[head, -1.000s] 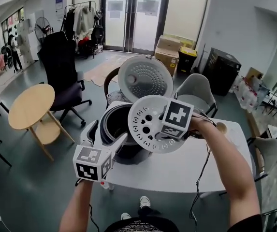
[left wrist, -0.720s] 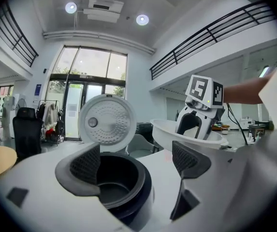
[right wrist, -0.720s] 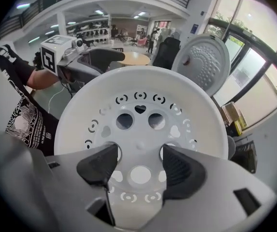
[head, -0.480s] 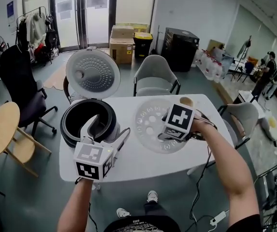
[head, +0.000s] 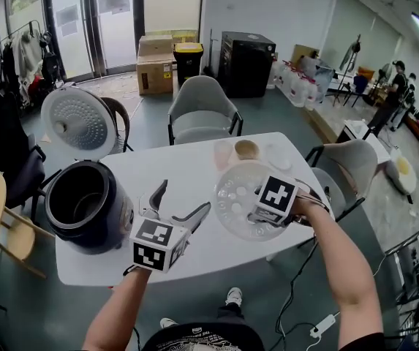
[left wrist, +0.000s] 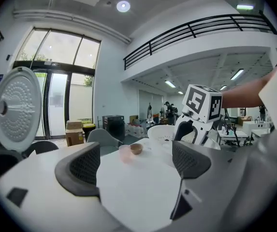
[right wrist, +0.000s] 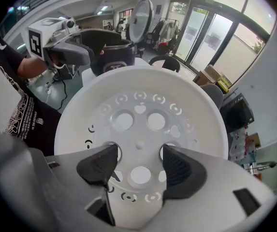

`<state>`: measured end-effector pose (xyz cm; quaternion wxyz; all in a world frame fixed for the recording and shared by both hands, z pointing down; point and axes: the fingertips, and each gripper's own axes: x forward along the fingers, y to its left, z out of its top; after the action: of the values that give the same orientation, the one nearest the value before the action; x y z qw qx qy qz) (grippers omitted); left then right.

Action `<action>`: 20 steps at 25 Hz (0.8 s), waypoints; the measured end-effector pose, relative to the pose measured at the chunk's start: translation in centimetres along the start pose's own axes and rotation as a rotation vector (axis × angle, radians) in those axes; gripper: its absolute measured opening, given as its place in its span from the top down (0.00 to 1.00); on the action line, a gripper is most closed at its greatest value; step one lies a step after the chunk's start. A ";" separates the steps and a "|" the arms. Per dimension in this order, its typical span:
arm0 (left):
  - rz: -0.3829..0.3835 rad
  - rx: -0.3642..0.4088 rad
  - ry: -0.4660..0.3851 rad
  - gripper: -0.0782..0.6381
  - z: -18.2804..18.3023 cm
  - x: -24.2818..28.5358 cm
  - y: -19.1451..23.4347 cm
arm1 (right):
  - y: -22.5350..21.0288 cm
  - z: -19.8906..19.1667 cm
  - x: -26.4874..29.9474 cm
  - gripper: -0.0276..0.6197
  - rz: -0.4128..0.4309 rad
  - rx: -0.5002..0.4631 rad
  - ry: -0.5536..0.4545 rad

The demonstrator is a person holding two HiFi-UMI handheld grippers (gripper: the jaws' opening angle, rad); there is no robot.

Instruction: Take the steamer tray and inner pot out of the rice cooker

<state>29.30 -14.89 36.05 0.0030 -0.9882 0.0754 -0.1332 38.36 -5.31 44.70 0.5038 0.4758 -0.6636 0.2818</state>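
White table (head: 194, 168), rice cooker (head: 85, 205), bowl (head: 246, 149), cup (head: 222, 154)

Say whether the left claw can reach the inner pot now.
Probably yes: the left claw is open and empty, the lid is up, and the right claw holds the steamer tray clear of the inner pot.

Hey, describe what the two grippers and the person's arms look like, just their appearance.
Both the left gripper and right gripper have white bodies, curved jaws with dark grey textured pads, and a white cube bearing black square markers. The forearms are bare; the person wears a black shirt with white print.
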 end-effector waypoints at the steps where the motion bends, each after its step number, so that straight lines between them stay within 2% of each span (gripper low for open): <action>1: -0.007 -0.003 0.002 0.25 0.3 2.6 -1.6 | -1.9 -2.6 0.2 0.48 0.003 0.015 0.002; 5: -0.016 0.009 0.002 0.25 2.5 13.6 -8.7 | -9.9 -13.2 0.6 0.48 0.024 0.051 0.006; 8: -0.029 0.017 0.028 0.25 2.3 20.7 -13.5 | -14.5 -19.6 2.0 0.48 0.043 0.056 0.007; 13: -0.042 0.006 0.086 0.25 0.4 30.5 -17.9 | -21.1 -26.6 6.3 0.48 0.094 0.070 0.004; 16: -0.044 -0.009 0.116 0.25 -0.5 34.2 -19.1 | -23.9 -29.6 8.7 0.48 0.110 0.078 0.013; 18: -0.038 -0.019 0.134 0.25 -1.1 35.7 -19.4 | -25.7 -32.3 9.8 0.48 0.086 0.083 0.086; 20: -0.025 -0.026 0.154 0.25 -1.9 36.9 -19.3 | -27.5 -35.5 10.5 0.48 0.043 0.091 0.210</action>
<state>66.85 -1.29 48.07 -0.0171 -0.9759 0.0647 -0.2078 77.31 10.67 63.50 0.5423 0.4517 -0.6037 0.3707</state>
